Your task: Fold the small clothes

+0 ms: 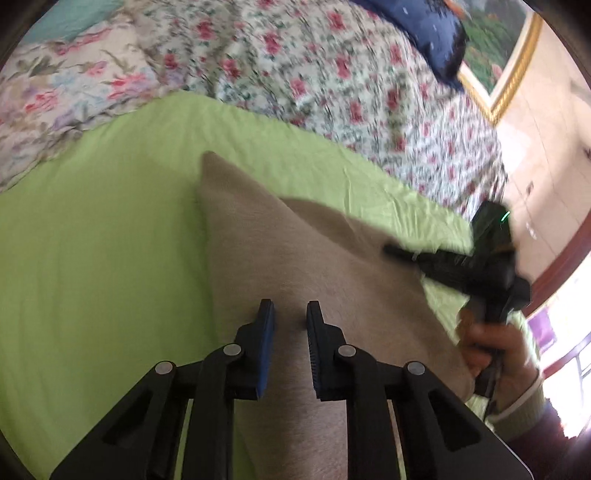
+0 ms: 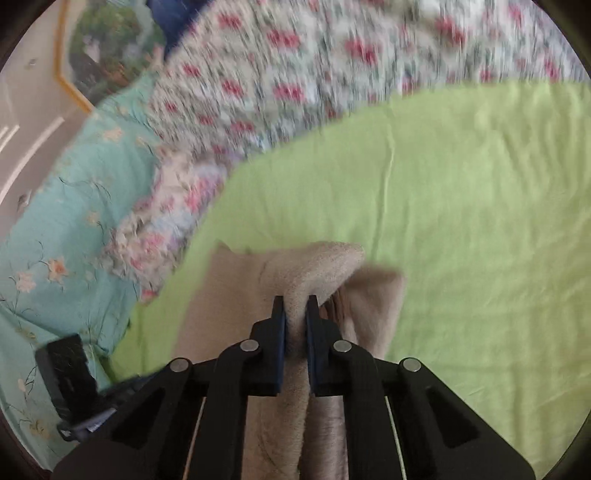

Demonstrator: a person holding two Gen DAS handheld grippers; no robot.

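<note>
A small beige knitted garment (image 1: 314, 251) lies on a lime green sheet (image 1: 92, 240). My left gripper (image 1: 290, 314) sits on its near part, jaws drawn close with the fabric pinched between the blue pads. In the right wrist view my right gripper (image 2: 295, 306) is shut on a raised fold of the same garment (image 2: 314, 262), which bulges above the fingertips and hangs below them. From the left wrist view the right gripper (image 1: 391, 251) reaches onto the garment's right edge, with a hand (image 1: 491, 343) on its handle. Part of the left gripper's body (image 2: 70, 376) shows at lower left.
A floral quilt (image 1: 314, 74) is bunched along the far side of the green sheet (image 2: 461, 221). A dark blue pillow (image 1: 417, 33) and a gold-framed picture (image 1: 495, 62) lie beyond it. A teal floral cover (image 2: 55, 221) lies to the left.
</note>
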